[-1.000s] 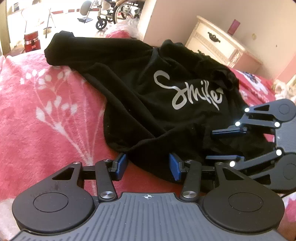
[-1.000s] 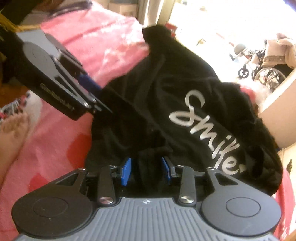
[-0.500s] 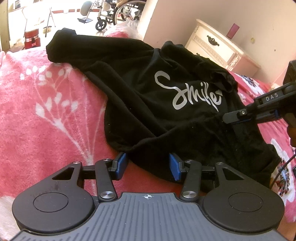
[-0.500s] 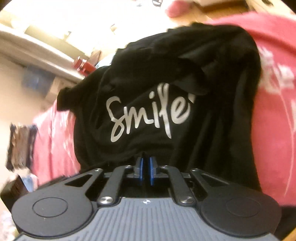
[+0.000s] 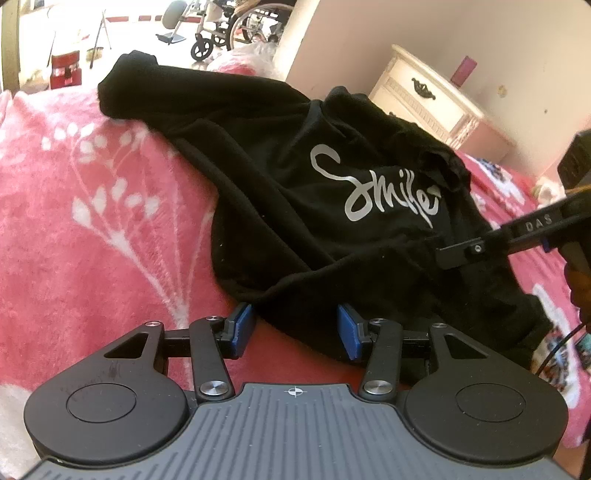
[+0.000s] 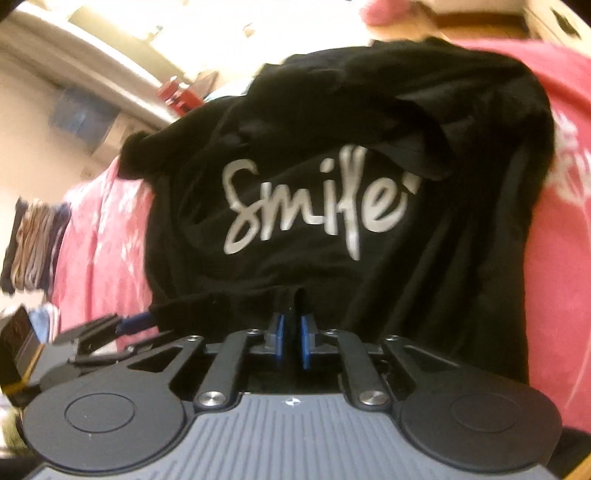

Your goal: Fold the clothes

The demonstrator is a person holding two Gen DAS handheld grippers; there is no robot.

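My right gripper (image 6: 291, 341) has just closed: its jaws, apart a second ago with the hem between them, now clench a raised pleat of the black cotton T-shirt with silver "Smile" lettering (image 5: 332, 206). In the right wrist view the pinched fold stands up just above the blue pads (image 6: 279, 338), centre bottom of the frame. The right gripper has also swung round and now enters the left wrist view edge-on from the right edge of the frame.

My left gripper (image 5: 295, 328) is unchanged: jaws released, half spread, straddling the shirt's near edge at bottom centre of the left wrist view. The cloth lies between the pads; I see no pad pressing on it.

Judgement: one corner is secured, the other is not. The shirt lies crumpled, unfolded, in the middle of the pink floral fleece blanket (image 5: 92, 221) on the bed. Folding proper has not begun; a left grip looks like the next need.

Count:
- black shirts: 1
- grippers: 2
- white bedside cabinet (image 5: 428, 99), upper right of the left wrist view: 1
- wheelchair (image 5: 229, 26), top centre: 1 for certain
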